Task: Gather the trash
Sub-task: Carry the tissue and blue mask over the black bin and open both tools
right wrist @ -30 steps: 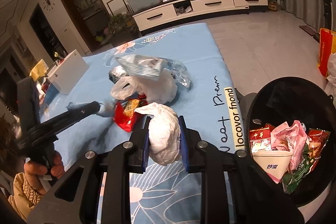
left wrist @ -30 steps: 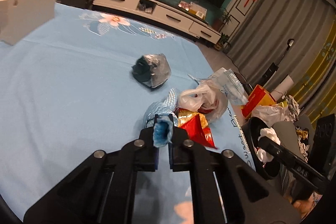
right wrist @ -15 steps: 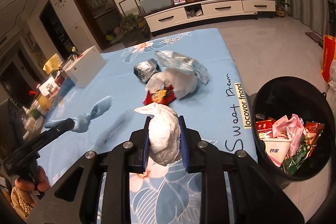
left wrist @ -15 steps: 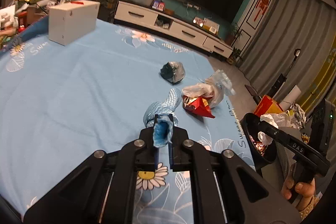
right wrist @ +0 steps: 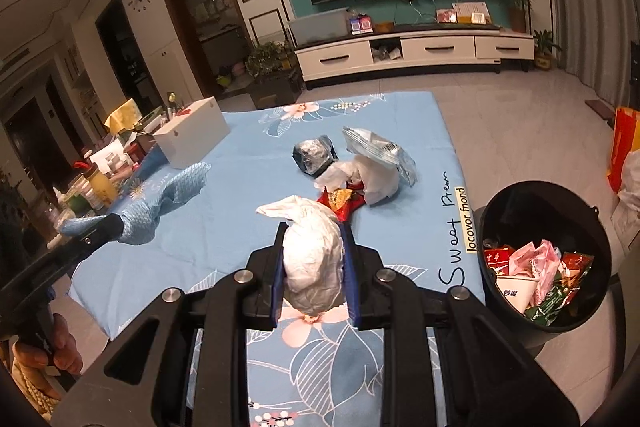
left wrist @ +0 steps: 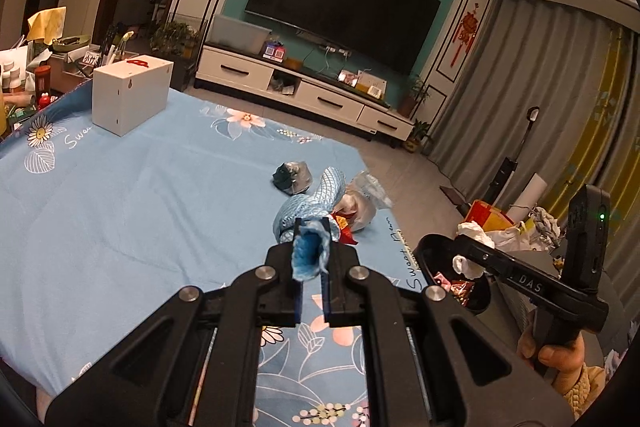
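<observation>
My left gripper (left wrist: 311, 227) is shut on a crumpled blue patterned wrapper (left wrist: 316, 203), held above the blue floral cloth (left wrist: 120, 211). From the right wrist view the same blue wrapper (right wrist: 168, 199) hangs at the left. My right gripper (right wrist: 314, 227) is shut on a crumpled white paper ball (right wrist: 314, 259), also lifted over the cloth. On the cloth lie a dark foil wad (right wrist: 314, 157), a silver foil bag (right wrist: 380, 151), a white plastic bag (right wrist: 372, 179) and a red wrapper (right wrist: 342, 201). A black bin (right wrist: 548, 211) holding several wrappers stands right of the table.
A white box (left wrist: 130, 97) sits at the cloth's far left corner, with bottles and clutter (right wrist: 88, 187) beyond the table's left edge. A white TV cabinet (right wrist: 412, 53) lines the far wall. More bags and trash (left wrist: 504, 231) lie behind the bin.
Both grippers have risen and drawn back from the pile with their loads, so more of the cloth and room shows. The trash on the cloth has not moved.
</observation>
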The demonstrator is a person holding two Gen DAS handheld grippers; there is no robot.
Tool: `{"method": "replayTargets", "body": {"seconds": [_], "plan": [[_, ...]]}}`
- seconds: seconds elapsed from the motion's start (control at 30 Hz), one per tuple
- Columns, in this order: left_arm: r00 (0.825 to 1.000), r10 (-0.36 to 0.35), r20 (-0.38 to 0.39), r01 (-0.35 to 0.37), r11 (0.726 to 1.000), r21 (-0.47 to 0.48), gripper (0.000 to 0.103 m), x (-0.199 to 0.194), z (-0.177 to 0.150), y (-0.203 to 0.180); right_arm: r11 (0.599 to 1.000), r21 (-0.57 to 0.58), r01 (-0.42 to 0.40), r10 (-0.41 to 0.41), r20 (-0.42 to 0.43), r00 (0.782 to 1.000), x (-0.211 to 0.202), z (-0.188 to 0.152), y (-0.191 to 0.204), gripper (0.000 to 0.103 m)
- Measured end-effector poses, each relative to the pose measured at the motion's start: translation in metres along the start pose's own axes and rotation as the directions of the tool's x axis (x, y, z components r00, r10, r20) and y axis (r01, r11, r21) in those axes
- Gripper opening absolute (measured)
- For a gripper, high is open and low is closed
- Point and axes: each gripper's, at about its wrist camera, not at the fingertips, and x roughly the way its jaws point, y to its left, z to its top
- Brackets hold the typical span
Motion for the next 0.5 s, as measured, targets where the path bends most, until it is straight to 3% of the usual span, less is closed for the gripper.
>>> {"method": "replayTargets", "body": {"seconds": [0.5], "plan": [[0.999,-0.026,0.020,0.026,1.000,0.008,0.008,-0.015,0.000,-0.001,0.999,-0.038,0.002,0.000,0.041,0.999,-0.023,0.001,0.018,0.025]]}}
